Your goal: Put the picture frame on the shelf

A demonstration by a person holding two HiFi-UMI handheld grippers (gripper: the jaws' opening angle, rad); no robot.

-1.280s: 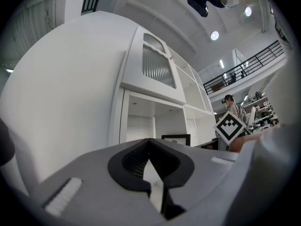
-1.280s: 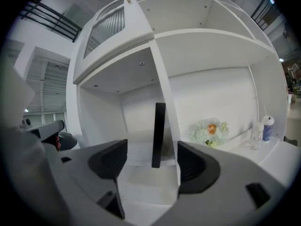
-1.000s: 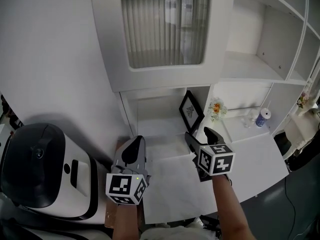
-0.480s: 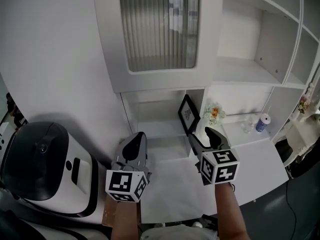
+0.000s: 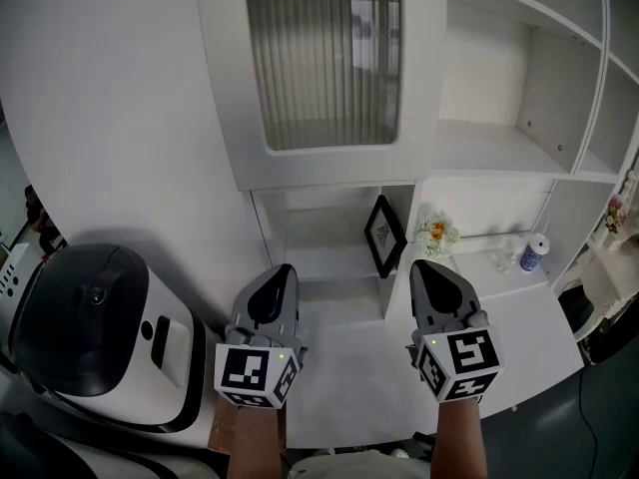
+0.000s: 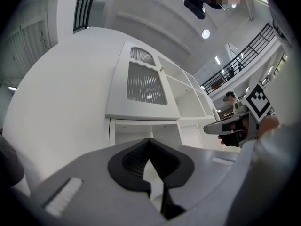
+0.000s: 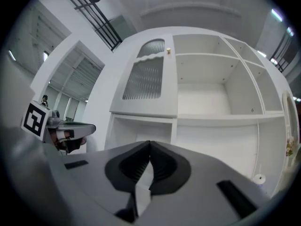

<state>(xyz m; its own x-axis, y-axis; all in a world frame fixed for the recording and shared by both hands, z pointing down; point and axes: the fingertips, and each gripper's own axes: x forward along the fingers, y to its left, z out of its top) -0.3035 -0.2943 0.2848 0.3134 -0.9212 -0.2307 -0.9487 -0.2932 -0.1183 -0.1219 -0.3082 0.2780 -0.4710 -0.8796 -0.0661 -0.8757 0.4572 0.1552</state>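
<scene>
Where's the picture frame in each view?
Head view: frame centre, tilted in the low compartment.
Left gripper view: not in it.
Right gripper view: not in it.
Shared landmark: ribbed door, above centre in all three.

Clear across the middle of the counter [image 5: 349, 367], from the front edge back into the lower niche [image 5: 315, 233]. Narrowed at the niche's right side by the picture frame [image 5: 384, 236], tilted beside the divider. Crowded along the counter's back right edge: flowers [image 5: 436, 234], a clear glass [image 5: 502, 258], a small bottle [image 5: 536, 252]. Hemmed beyond the left edge by a black-and-white appliance [image 5: 90, 327]. Shut off above the niche by the ribbed cabinet door [image 5: 324, 58]. Open in the upper shelves [image 5: 489, 148] at right.
</scene>
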